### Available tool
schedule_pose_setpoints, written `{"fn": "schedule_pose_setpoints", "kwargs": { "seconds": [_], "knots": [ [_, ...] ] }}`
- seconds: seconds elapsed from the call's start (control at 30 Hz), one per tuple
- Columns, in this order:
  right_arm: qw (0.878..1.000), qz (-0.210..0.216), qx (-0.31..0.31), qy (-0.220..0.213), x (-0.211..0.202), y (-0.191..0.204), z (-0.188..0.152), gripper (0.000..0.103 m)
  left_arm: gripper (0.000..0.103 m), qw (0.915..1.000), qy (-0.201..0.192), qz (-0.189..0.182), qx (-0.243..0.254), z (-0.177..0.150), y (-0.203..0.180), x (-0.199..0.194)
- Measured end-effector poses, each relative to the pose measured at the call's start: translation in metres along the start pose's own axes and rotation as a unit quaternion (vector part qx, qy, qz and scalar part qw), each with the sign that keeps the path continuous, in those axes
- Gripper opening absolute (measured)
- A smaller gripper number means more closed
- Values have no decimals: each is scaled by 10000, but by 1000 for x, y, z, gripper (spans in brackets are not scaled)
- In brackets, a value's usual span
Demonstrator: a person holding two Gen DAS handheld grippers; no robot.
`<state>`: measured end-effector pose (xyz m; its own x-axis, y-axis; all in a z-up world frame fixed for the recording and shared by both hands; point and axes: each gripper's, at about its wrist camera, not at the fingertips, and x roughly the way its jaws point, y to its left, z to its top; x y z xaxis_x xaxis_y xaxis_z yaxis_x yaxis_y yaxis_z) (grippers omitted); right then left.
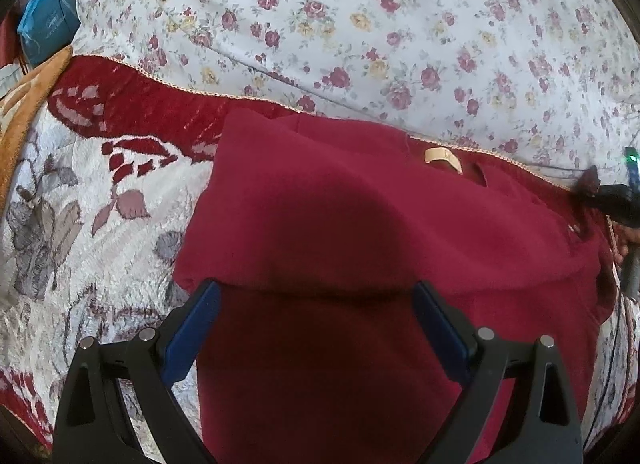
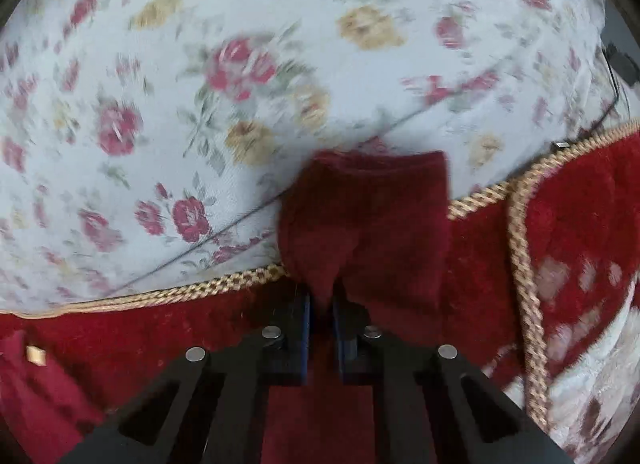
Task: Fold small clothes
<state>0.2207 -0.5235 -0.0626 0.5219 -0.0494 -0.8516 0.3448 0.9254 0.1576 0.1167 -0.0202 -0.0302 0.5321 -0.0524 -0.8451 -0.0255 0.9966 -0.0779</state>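
A dark red knitted garment (image 1: 340,203) lies on the bed, a beige label (image 1: 442,155) showing at its neck. My left gripper (image 1: 316,290) hangs just over its near part, jaws wide open, with the cloth's folded edge running between the blue pads (image 1: 192,328). In the right wrist view my right gripper (image 2: 320,304) is shut on a dark red sleeve end (image 2: 368,215), which stands up from the pinch. The garment's body (image 2: 32,392) shows at that view's lower left. The right gripper (image 1: 612,199) also shows at the left view's far right edge.
The garment rests on a red and white plush blanket (image 1: 100,223) edged with gold cord (image 2: 524,264). Behind it is a floral sheet (image 1: 360,23). A blue bag (image 1: 44,27) and an orange blanket (image 1: 28,103) sit at the far left.
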Motion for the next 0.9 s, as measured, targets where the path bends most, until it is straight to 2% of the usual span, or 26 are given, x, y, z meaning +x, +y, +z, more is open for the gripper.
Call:
{"fn": "schedule_pose_setpoints", "kwargs": {
  "seconds": [0.07, 0.17, 0.23, 0.33, 0.47, 0.57, 0.6, 0.67, 0.73, 0.77, 0.8, 0.87, 0.9],
  "knots": [
    [9991, 382, 61, -164, -25, -5, -4, 10, 95, 10000, -58, -17, -10, 0, -1, -4],
    [9921, 1212, -52, -329, -70, 6, -16, 10, 95, 9998, -165, -94, -56, 1, 0, -14],
    [9862, 1550, -430, -403, -98, 29, -28, 10, 95, 9994, -270, -175, -110, 1, 0, -21],
    [9708, 2096, -1117, -349, -132, 81, -57, 10, 95, 9988, -380, -231, -204, 2, 2, -27],
    [9417, 2708, -1994, -52, -139, 162, -116, 11, 95, 9975, -457, -417, -344, 2, 4, -31],
    [9249, 2868, -2482, 253, -118, 214, -158, 14, 95, 9964, -503, -564, -383, 2, 6, -32],
    [9223, 2853, -2554, 511, -105, 224, -171, 30, 95, 9961, -511, -602, -405, 2, 7, -32],
    [9255, 2766, -2454, 820, -90, 229, -183, 51, 95, 9952, -521, -680, -463, 3, 9, -32],
    [9272, 2835, -2320, 775, -95, 217, -185, 52, 95, 9947, -538, -743, -471, 3, 10, -34],
    [9294, 2808, -2294, 688, -104, 208, -183, 56, 95, 9946, -542, -773, -441, 3, 9, -35],
    [9328, 2750, -2257, 573, -113, 196, -184, 67, 95, 9942, -551, -829, -403, 4, 7, -36],
    [9447, 2486, -2124, 262, -137, 167, -184, 83, 95, 9939, -505, -915, -339, 6, 1, -37],
    [9506, 2344, -2030, 116, -150, 156, -183, 85, 95, 9941, -457, -939, -288, 9, -4, -37]
  ]
}}
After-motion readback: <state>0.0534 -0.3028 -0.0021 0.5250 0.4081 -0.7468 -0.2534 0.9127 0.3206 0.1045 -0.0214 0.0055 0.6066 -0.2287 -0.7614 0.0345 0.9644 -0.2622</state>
